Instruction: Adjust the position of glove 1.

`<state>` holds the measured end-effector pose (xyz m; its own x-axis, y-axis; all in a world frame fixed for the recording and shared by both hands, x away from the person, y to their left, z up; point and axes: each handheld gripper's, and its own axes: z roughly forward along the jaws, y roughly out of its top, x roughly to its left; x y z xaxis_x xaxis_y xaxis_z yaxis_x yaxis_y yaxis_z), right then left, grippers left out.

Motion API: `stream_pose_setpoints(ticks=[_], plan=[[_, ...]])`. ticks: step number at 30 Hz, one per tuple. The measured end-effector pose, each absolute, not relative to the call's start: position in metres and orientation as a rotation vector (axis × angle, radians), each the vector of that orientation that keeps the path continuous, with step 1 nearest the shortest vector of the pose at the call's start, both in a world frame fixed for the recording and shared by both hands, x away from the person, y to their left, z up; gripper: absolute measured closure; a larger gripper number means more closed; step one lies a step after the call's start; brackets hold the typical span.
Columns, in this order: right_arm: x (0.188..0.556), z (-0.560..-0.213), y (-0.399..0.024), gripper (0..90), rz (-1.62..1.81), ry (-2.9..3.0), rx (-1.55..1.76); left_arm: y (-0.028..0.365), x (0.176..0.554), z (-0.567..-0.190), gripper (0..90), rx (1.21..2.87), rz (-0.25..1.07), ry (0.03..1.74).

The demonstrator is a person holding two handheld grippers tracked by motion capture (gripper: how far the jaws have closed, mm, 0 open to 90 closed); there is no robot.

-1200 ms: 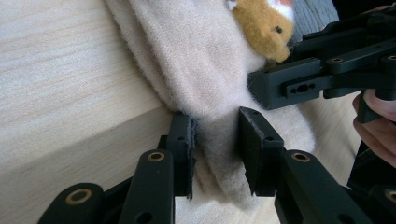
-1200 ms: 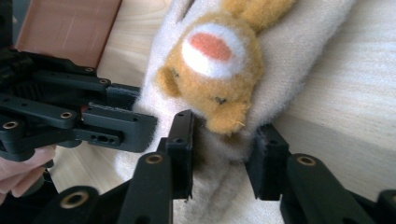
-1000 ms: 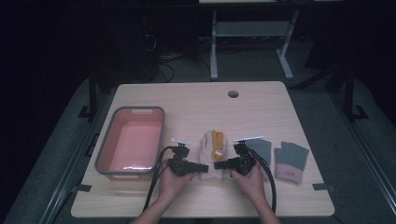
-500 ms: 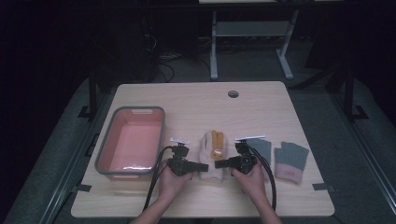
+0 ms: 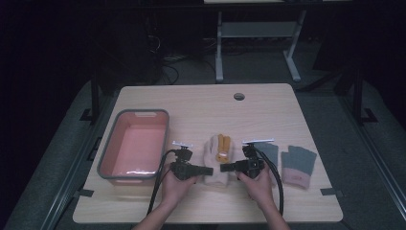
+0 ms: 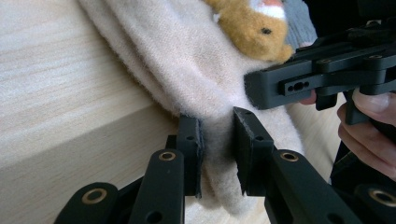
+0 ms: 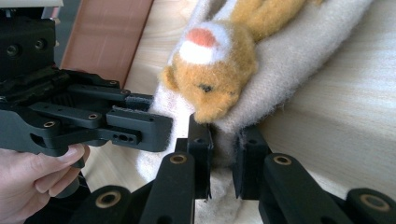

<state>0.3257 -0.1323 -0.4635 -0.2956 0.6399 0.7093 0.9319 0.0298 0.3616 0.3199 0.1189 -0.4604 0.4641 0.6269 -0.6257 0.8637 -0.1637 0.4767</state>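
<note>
Standing by the person's side, noting largest first: the wooden table (image 5: pixel 201 103) carries everything. The pink tub (image 5: pixel 134 143) with a grey rim sits well to the left of the cream glove (image 5: pixel 216 165), open side up. Two grey gloves with pink cuffs lie to the right of the cream glove: one grey glove (image 5: pixel 269 152) just beside the right hand, the other grey glove (image 5: pixel 299 165) farther right, apart from it.

The cream glove lies flat near the table's front edge, cuff toward the person, with an orange plush animal face (image 7: pixel 212 77) sewn on its back.

Left gripper (image 6: pixel 217 140): approaches the cream glove from the left, jaws nearly together, having just been closing, pads pinching a fold of cream fabric at the cuff end. Fabric visibly bunched between the pads.

Right gripper (image 7: pixel 223 154): comes at the cream glove from the right, opposite the left gripper, tips close to each other. Jaws have just been closing; they stand narrowly apart and clamp the cream edge just below the plush face.

Both hands rest on the table behind the cream glove's cuff.
</note>
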Motion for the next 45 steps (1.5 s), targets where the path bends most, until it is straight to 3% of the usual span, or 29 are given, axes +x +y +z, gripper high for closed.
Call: stream_pose_setpoints(ticks=[45], plan=[[0.331,-0.422,-0.128,80.1,-1.269,-1.935,-1.524,0.138,0.322,-0.423,73.9,1.803,-0.368,1.172]])
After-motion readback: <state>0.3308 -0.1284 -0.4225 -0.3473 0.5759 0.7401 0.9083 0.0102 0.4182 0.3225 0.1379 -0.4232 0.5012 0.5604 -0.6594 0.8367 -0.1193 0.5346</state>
